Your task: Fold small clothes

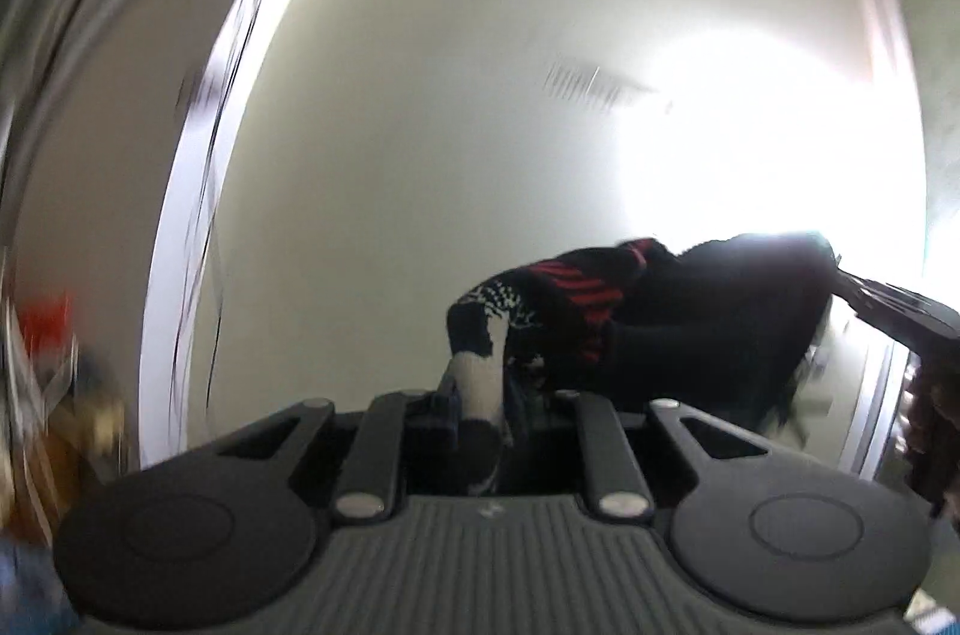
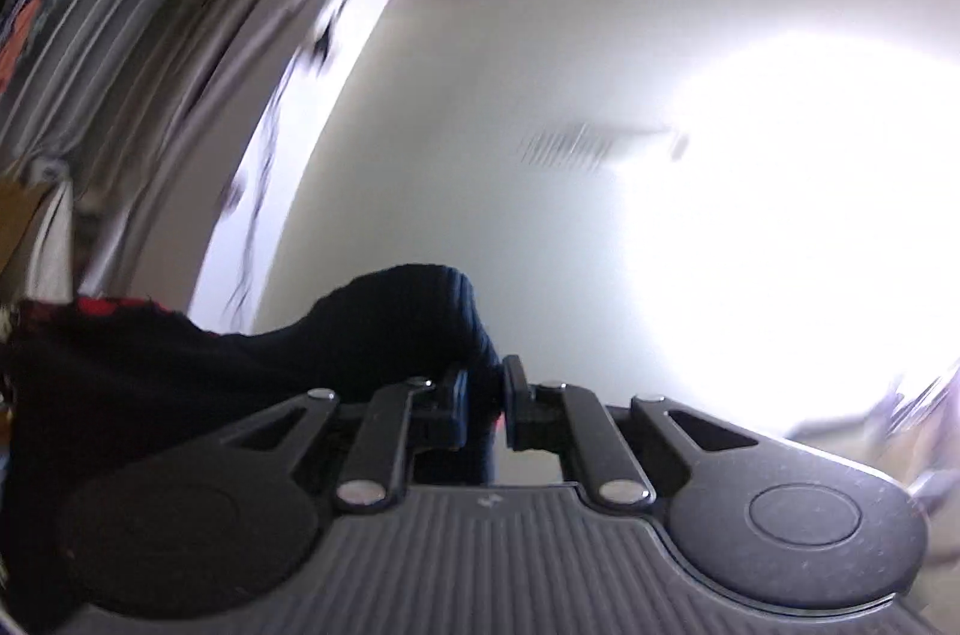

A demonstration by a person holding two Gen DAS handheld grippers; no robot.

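Note:
A small dark knitted garment with red stripes and a black-and-white patterned cuff hangs in the air between both grippers. My left gripper is shut on its white and black cuff end, which bunches between the fingers. In the left wrist view the right gripper shows at the far right, holding the garment's other end. In the right wrist view my right gripper is shut on a dark navy ribbed edge of the garment, which drapes away to the left.
Both cameras look level toward a pale wall and ceiling with a vent and a very bright glare. Blurred curtains and clutter lie at the left edges. A person's hand shows at the right.

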